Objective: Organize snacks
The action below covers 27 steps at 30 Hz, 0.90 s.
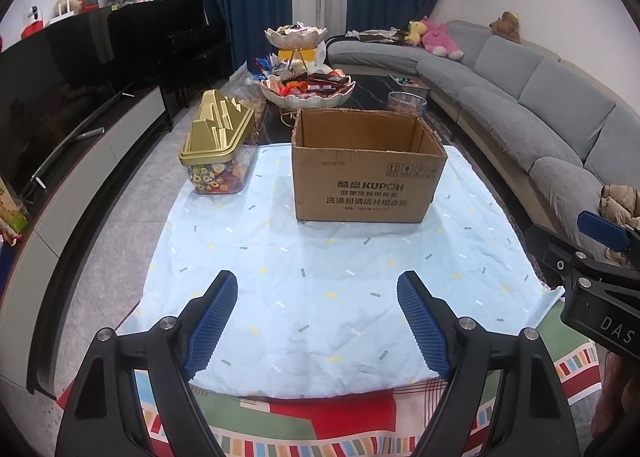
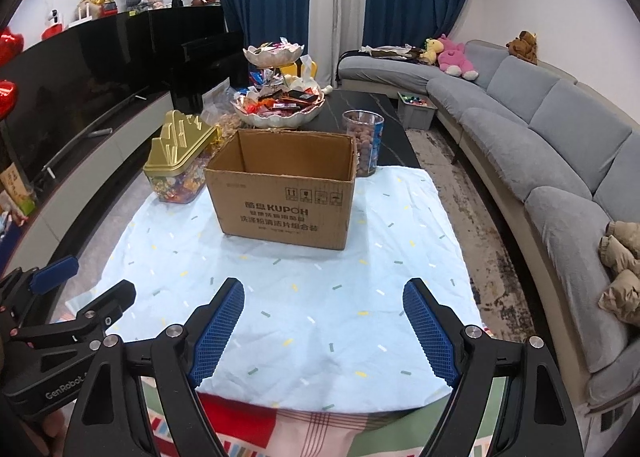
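An open, empty-looking cardboard box point(image 1: 368, 173) point(image 2: 284, 197) stands on a light blue cloth point(image 1: 320, 277) point(image 2: 304, 297). Left of it sits a clear candy jar with a gold lid point(image 1: 218, 149) point(image 2: 180, 161). Behind them a two-tier shell-shaped dish point(image 1: 308, 91) point(image 2: 280, 105) holds wrapped snacks, and a clear tub of brown snacks point(image 2: 364, 141) point(image 1: 406, 103) stands behind the box's right corner. My left gripper point(image 1: 316, 297) and my right gripper point(image 2: 324, 305) hover open above the cloth's near part, nothing between their blue pads. The other gripper shows at each view's side edge.
A grey curved sofa point(image 1: 540, 109) point(image 2: 560, 145) with plush toys runs along the right. A dark TV and low cabinet point(image 1: 80, 129) point(image 2: 60, 105) line the left. A small grey bin point(image 2: 416, 109) sits on the dark table behind. A colourful mat point(image 1: 320, 429) lies under the cloth's near edge.
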Available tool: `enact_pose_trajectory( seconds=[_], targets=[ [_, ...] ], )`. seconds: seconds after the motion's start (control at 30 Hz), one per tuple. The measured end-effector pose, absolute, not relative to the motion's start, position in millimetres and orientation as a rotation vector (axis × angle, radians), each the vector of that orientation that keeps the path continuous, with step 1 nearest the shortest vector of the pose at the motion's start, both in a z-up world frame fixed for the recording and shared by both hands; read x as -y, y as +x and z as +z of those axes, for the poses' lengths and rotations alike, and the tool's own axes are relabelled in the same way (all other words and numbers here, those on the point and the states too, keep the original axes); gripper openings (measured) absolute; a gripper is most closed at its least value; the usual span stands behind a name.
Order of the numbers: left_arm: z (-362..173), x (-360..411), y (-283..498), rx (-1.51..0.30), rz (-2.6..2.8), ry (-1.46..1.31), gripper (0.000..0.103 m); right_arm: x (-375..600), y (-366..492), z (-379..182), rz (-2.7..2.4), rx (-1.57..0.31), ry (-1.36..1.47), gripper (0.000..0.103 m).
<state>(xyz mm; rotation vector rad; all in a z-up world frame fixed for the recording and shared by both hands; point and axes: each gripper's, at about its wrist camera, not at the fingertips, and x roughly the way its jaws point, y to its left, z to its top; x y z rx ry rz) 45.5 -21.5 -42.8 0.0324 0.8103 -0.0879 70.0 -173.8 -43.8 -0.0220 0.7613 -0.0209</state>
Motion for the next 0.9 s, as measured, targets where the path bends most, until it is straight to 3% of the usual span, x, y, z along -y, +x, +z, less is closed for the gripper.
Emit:
enact_pose_trajectory(
  seconds=[0.9],
  targets=[
    [-42.0,23.3,44.0,-0.811,-0.086,0.033,0.082,175.5,69.7,-41.0,-0.033,-0.758,-0.008,0.082]
  ],
)
